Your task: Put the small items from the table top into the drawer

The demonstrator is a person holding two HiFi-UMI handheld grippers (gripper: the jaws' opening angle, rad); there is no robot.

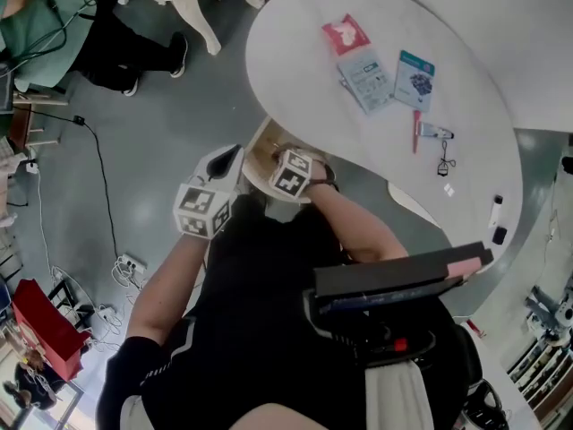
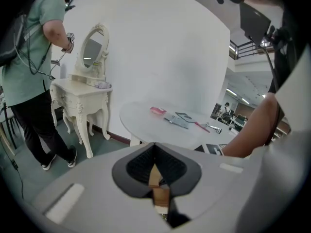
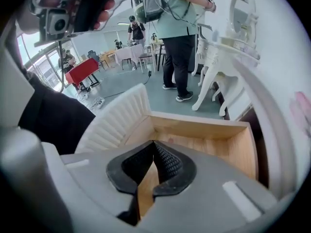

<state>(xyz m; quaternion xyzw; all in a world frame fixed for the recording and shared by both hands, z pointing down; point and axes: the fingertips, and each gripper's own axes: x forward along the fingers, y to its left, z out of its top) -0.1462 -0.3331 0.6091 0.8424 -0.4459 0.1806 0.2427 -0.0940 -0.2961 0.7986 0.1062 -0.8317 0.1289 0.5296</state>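
Note:
Small items lie on the round white table (image 1: 295, 43): a red packet (image 1: 345, 34), a grey-blue packet (image 1: 365, 79), a teal packet (image 1: 414, 79), a red pen (image 1: 416, 131) and a small tube (image 1: 436, 133). The wooden drawer (image 1: 261, 150) stands pulled out under the table's near edge. My right gripper (image 3: 154, 144) hangs over the drawer's bare wooden floor (image 3: 194, 144), shut, with nothing between its pads. My left gripper (image 2: 154, 147) is beside the drawer on the left, shut and facing across the table; only a strip of tan wood shows through the gap below its tips.
A black cord (image 1: 443, 164) and two small items (image 1: 497, 220) lie near the table's right rim. A white dressing table with a mirror (image 2: 90, 52) and a person in a green shirt (image 2: 34, 57) stand to the left. Cables and a power strip (image 1: 130, 262) lie on the floor.

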